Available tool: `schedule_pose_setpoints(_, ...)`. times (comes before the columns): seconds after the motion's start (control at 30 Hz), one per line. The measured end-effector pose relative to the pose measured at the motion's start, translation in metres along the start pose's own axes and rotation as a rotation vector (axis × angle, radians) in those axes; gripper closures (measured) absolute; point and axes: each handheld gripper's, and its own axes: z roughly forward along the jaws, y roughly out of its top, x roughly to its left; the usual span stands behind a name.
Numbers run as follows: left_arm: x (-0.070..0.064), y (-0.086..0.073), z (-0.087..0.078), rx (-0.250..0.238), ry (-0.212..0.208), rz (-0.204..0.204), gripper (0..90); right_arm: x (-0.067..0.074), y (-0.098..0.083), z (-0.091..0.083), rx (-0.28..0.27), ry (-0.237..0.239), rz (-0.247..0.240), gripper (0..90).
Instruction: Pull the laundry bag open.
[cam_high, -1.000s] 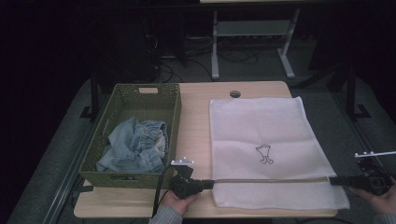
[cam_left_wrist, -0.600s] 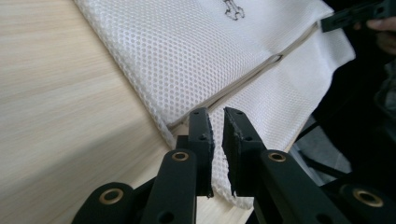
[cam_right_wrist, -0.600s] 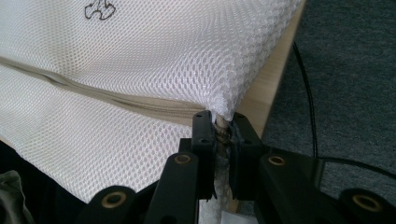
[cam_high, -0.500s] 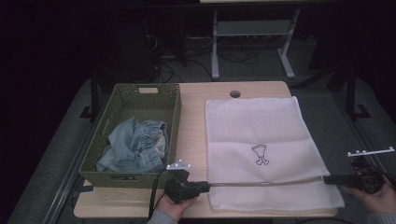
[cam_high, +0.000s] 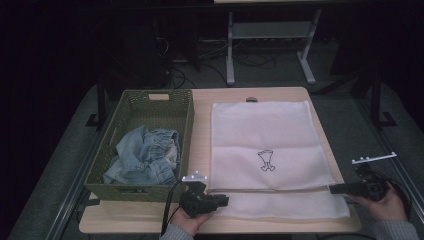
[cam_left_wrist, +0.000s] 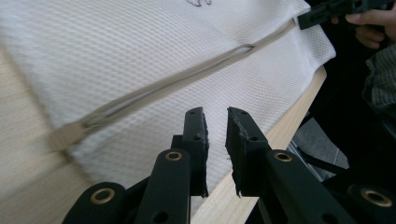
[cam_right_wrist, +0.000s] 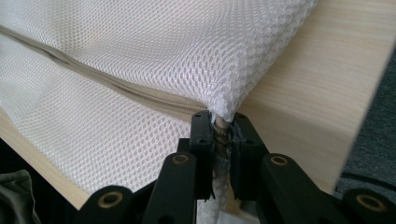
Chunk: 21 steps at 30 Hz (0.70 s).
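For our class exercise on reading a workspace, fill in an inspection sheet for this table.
Surface: wooden table, level, bare along its edges.
Job's things: white mesh bag lying flat, zip near the front edge.
Clutter: green basket holding a denim garment.
Grippers: left gripper has just been opening, nothing between its jaws; right gripper clamps the bag's corner.
Cables: left gripper's cable trails off the front edge.
Surroundings: dark floor, metal frame behind.
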Motion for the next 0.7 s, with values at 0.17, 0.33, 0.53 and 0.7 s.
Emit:
schedule_pose_setpoints(0.17, 0.001, 0.001, 0.0, -0.005, -0.006, 0.003, 77.6, 0.004, 0.004, 0.009, 0.009, 0.009, -0.007, 79.1)
schedule_pose_setpoints(0.33, 0.002, 0.002, 0.0, -0.007, -0.01, 0.007, 76.4, 0.007, 0.004, 0.008, 0.006, -0.005, -0.014, 70.1)
schedule_pose_setpoints(0.53, 0.002, 0.006, 0.0, -0.006, -0.015, 0.022, 74.6, 0.011, 0.001, 0.001, -0.009, -0.019, -0.028, 62.0)
schedule_pose_setpoints(0.7, 0.003, 0.01, -0.001, -0.007, -0.026, 0.033, 72.3, 0.017, 0.0, 0.0, -0.022, -0.022, -0.05, 57.6)
